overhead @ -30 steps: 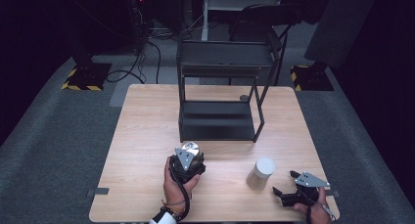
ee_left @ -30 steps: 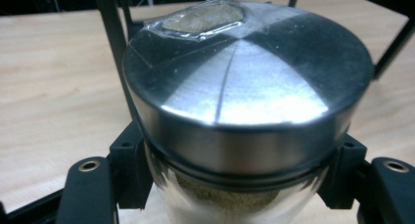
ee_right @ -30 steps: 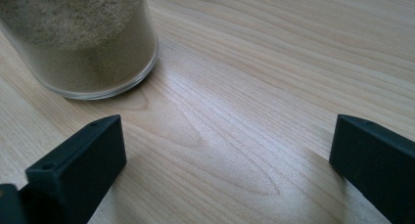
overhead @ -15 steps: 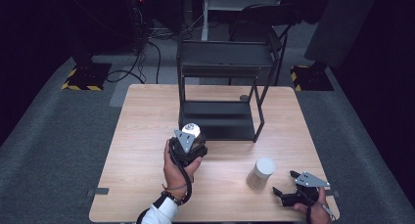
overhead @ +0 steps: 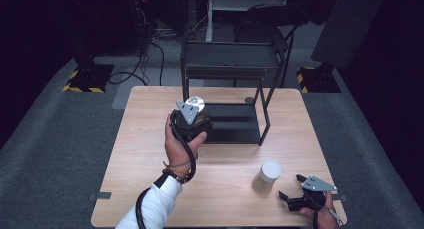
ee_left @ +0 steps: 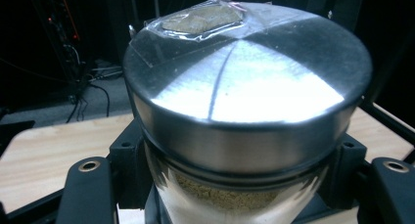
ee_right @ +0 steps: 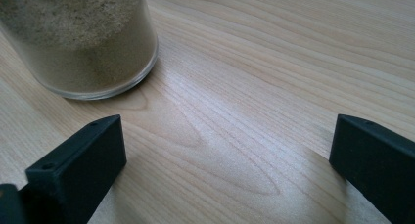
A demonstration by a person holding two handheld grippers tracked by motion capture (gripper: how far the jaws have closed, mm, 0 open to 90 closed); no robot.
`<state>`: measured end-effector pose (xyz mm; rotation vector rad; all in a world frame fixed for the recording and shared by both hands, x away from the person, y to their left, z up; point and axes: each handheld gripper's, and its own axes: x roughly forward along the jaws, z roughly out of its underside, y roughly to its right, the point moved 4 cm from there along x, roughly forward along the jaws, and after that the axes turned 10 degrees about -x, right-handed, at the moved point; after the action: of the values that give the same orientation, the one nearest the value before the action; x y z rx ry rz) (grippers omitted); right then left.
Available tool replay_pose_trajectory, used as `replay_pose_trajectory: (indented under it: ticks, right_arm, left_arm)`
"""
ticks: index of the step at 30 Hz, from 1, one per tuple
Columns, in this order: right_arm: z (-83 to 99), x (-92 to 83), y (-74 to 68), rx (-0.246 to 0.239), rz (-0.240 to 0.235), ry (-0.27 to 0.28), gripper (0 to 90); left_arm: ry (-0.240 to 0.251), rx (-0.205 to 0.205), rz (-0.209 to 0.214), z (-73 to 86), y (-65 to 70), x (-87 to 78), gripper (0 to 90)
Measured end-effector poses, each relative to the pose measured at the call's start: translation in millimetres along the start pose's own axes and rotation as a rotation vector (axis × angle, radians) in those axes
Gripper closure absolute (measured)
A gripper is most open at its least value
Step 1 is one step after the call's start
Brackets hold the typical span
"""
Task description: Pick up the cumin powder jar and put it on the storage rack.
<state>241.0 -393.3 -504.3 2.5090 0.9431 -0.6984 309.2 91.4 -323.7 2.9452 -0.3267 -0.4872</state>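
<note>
My left gripper [overhead: 192,118] is shut on a glass jar with a shiny metal lid [overhead: 196,104] and holds it in the air just left of the black rack's lower shelf. In the left gripper view the jar [ee_left: 244,101] stands upright between the jaws, with olive-brown powder inside and a taped sample on its lid. My right gripper [overhead: 290,187] rests open at the table's front right corner. Just to its left stands a second jar [overhead: 266,177] with a pale lid. In the right gripper view that jar [ee_right: 83,43] holds sandy powder, beyond the open gripper [ee_right: 225,155].
A black two-level metal rack [overhead: 232,64] stands at the back middle of the wooden table [overhead: 145,144]. A small round object [overhead: 249,100] lies behind the rack's lower shelf. A chair and cables are on the floor beyond the table.
My left gripper has risen with the metal-lidded jar and moved away from the front edge toward the rack. The right gripper and the pale-lidded jar have stayed put.
</note>
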Motion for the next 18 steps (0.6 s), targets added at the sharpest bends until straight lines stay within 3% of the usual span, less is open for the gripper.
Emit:
replay_pose_trajectory:
  ticks: [6, 18]
  right_arm:
    - [0.1, 0.0, -0.2, -0.001, 0.001, 0.001, 0.0]
    - [-0.2, 0.1, 0.3, 0.004, -0.001, -0.001, 0.0]
  left_arm:
    - [-0.004, -0.043, 0.020, -27.1, -1.6, 2.6, 30.6]
    - [0.034, -0.012, 0.017, -64.2, 3.5, 6.8, 30.6]
